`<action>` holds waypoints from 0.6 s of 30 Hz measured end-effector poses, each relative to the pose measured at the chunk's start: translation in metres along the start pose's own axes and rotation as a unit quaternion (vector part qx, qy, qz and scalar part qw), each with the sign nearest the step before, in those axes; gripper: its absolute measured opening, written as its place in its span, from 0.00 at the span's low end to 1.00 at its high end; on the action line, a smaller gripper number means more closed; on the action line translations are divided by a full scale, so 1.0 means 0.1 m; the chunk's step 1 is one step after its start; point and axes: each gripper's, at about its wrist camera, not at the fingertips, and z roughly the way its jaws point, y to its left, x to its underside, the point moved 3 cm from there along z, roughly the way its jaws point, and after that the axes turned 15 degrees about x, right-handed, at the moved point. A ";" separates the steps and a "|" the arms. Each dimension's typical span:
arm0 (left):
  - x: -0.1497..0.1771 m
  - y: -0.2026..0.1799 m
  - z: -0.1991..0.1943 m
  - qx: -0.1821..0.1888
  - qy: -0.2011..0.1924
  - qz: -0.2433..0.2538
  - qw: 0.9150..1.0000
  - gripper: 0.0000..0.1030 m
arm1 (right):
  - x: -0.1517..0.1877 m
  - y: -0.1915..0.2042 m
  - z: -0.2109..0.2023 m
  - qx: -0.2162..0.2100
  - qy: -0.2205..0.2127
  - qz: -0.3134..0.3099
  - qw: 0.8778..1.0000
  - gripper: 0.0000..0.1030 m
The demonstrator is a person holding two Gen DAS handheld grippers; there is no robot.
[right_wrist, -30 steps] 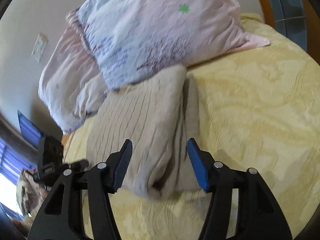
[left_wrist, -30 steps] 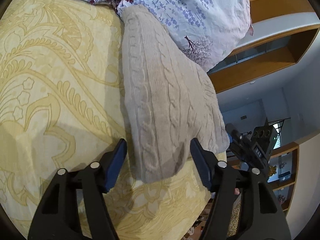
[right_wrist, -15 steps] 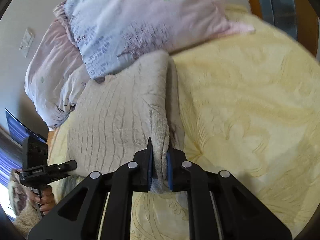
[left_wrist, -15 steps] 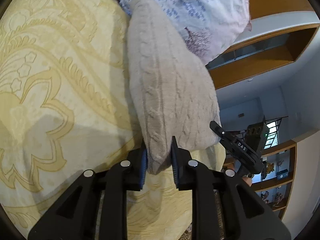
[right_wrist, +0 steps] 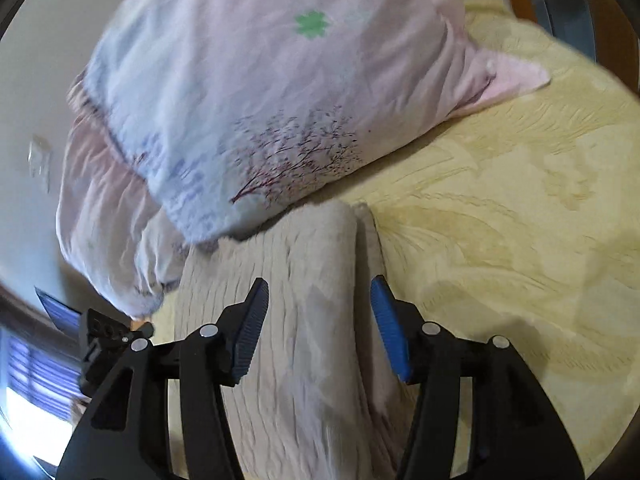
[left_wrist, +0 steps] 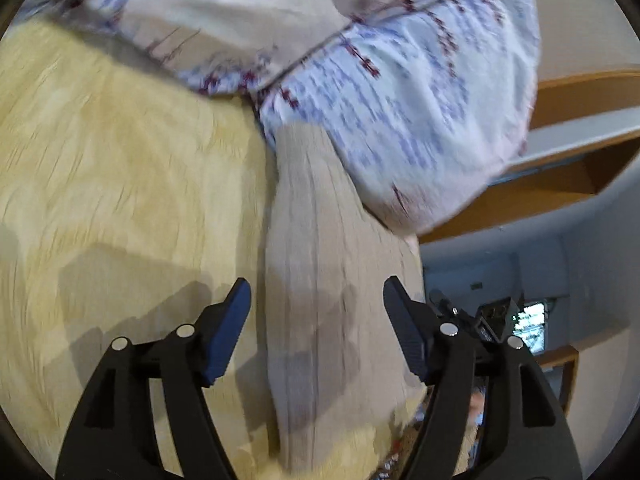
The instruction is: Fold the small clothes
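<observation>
The folded beige cable-knit sweater lay on the yellow patterned bedspread, and its far end was touching the pale blue and pink flowered pillow. The left gripper stood over the near end of the sweater with its jaws opening; the knit was between the two blue pads, but the pads did not press on it, so it was released. The right gripper was the same: its jaws were opening, its blue pads stood apart on both sides of the thick folded edge of the beige sweater, and nothing was grasped. From the right side the flowered pillow rested against the top of the sweater, and the yellow bedspread spread out to the right. Both pictures were blurred a little.
</observation>
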 end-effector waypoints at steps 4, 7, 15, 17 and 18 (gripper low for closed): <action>-0.28 0.04 0.24 -0.010 -0.004 -0.010 1.000 0.66 | -0.14 -0.02 0.26 0.010 0.024 0.010 1.000 0.54; -0.40 0.04 0.36 -0.002 -0.005 -0.008 1.000 0.46 | -0.15 0.04 0.34 -0.003 0.030 0.006 1.000 0.25; -0.46 0.02 0.30 -0.002 -0.025 0.027 0.999 0.05 | -0.13 0.16 -0.08 -0.003 -0.085 -0.039 0.996 0.09; -0.47 0.06 0.34 -0.023 -0.019 0.029 0.999 0.04 | -0.13 0.14 0.09 0.038 -0.067 -0.044 0.996 0.09; -0.47 0.07 0.35 -0.028 -0.017 0.031 0.999 0.04 | -0.13 0.14 0.18 0.058 -0.060 -0.049 0.995 0.09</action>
